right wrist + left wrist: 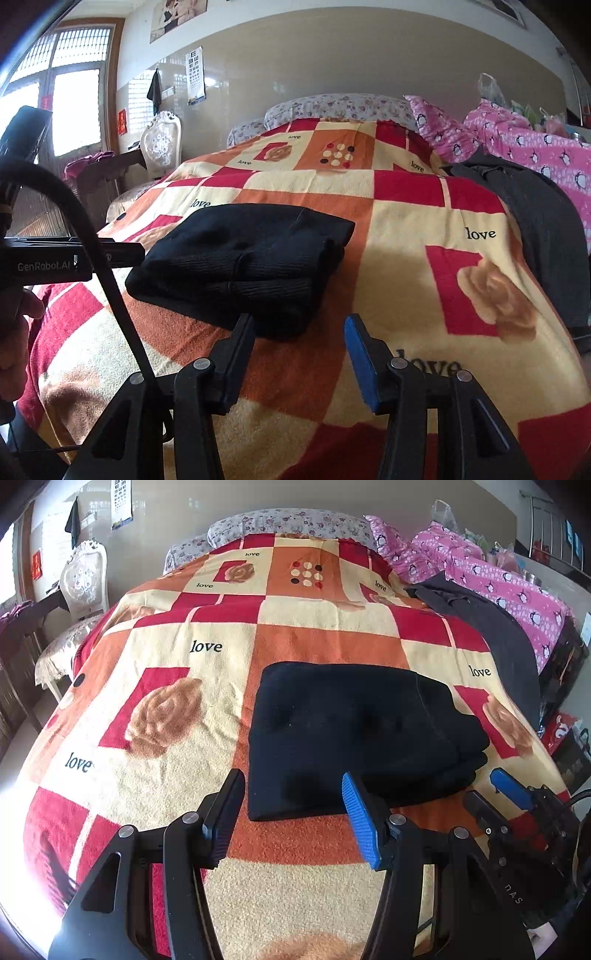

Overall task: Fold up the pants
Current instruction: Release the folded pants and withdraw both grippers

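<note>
The black pants [354, 738] lie folded into a thick rectangle on the checked "love" blanket [177, 653]. My left gripper [291, 786] hovers open at the bundle's near edge, one finger on each side of the near left corner, pads off the cloth. In the right wrist view the pants [240, 266] sit ahead and to the left. My right gripper [299, 325] is open and empty just in front of their near right corner. The right gripper [493, 795] also shows at the lower right of the left wrist view. The left gripper [125, 254] appears side-on by the bundle's left end.
A dark grey garment [491, 627] lies along the bed's right side beside a pink penguin quilt [498, 576]. Floral pillows [288, 522] line the head of the bed. An ornate white chair [83, 579] stands left of the bed. A hand [18, 332] holds the left gripper.
</note>
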A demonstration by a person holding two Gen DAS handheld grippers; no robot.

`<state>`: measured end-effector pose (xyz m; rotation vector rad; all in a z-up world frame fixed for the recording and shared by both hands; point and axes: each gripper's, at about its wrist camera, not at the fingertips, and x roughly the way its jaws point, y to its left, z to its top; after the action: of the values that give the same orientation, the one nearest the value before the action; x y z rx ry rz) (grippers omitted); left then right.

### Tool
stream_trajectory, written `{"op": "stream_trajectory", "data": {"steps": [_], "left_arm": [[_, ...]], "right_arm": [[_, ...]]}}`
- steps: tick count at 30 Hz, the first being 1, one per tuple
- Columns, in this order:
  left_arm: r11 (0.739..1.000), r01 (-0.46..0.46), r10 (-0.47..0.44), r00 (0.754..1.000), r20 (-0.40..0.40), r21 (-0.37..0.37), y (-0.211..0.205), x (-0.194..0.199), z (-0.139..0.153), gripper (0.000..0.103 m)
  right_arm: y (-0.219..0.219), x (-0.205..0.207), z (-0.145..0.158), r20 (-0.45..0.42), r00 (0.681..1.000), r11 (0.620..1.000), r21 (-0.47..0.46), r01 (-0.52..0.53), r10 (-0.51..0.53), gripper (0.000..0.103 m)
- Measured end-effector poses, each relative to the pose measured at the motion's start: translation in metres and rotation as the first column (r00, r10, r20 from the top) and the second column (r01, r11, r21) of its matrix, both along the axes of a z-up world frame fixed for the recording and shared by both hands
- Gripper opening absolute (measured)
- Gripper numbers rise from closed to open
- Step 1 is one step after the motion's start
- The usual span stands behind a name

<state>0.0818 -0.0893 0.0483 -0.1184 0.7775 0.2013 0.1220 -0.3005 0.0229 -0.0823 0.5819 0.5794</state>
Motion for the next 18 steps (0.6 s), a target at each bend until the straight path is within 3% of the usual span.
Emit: {"op": "stream_trajectory", "data": {"steps": [5, 8, 11, 13, 14, 15, 16, 18], "left_arm": [[1.000, -0.018, 0.017, 0.999, -0.044, -0.004, 0.003, 0.001, -0.006, 0.055], [1.000, -0.005, 0.006, 0.999, -0.047, 0.021, -0.001, 0.000, -0.007, 0.055], [1.000, 0.023, -0.023, 0.999, -0.041, 0.001, -0.004, -0.001, -0.007, 0.055], [0.999, 0.043, -0.043, 0.999, -0.031, -0.021, -0.006, -0.002, -0.006, 0.062], [0.997, 0.063, -0.065, 0.998, -0.023, -0.050, -0.007, -0.002, -0.006, 0.078], [0.992, 0.088, -0.089, 0.996, -0.007, -0.092, -0.006, -0.003, -0.006, 0.087], [0.987, 0.103, -0.102, 0.995, 0.011, -0.121, -0.007, -0.004, -0.006, 0.087], [0.988, 0.119, -0.116, 0.993, 0.028, -0.095, -0.015, -0.006, -0.003, 0.087]], "right_arm": [[0.001, 0.001, -0.001, -0.002, 1.000, 1.000, -0.009, 0.006, -0.006, 0.048], [0.001, 0.003, -0.003, -0.011, 1.000, 1.000, -0.013, 0.012, -0.012, 0.048], [0.001, 0.004, -0.004, -0.017, 1.000, 1.000, -0.017, 0.017, -0.017, 0.048], [0.000, 0.003, -0.004, -0.017, 1.000, 1.000, -0.016, 0.017, -0.017, 0.048], [0.001, 0.004, -0.004, -0.019, 1.000, 1.000, -0.017, 0.017, -0.017, 0.048], [0.001, 0.004, -0.004, -0.021, 1.000, 1.000, -0.017, 0.017, -0.017, 0.048], [0.000, 0.004, -0.004, -0.024, 1.000, 1.000, -0.016, 0.016, -0.016, 0.048], [0.000, 0.005, -0.005, -0.029, 0.999, 1.000, -0.014, 0.015, -0.015, 0.048]]}}
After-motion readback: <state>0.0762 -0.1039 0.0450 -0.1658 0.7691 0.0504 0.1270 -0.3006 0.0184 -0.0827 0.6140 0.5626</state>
